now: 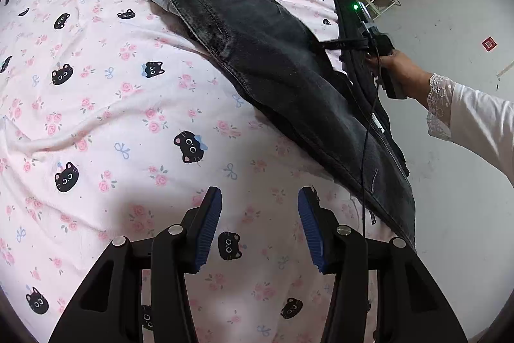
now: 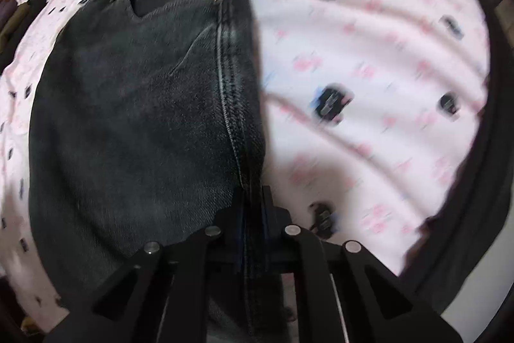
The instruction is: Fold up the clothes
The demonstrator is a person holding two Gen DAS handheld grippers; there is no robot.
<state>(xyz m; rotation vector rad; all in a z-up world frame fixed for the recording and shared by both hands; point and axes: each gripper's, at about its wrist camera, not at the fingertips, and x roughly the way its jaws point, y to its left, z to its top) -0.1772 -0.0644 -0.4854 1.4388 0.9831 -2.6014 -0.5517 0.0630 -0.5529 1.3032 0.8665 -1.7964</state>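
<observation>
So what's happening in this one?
A person is folding dark jeans on a bed with a pink cat-print sheet. The right tongs are shut on the jeans along a seam, held by the person's hand at the bed's edge. The left tongs hover open over the sheet, beside the leg end, holding nothing. The waistband lies at the far end.

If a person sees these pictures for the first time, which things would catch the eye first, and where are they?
First, the dark jeans, stretched across the middle of the pink bedsheet printed with black cat faces and roses. Next, the right gripper, shut on the jeans' side seam, held by a hand at the bed's right edge. The left gripper is open over bare sheet in the foreground.
</observation>
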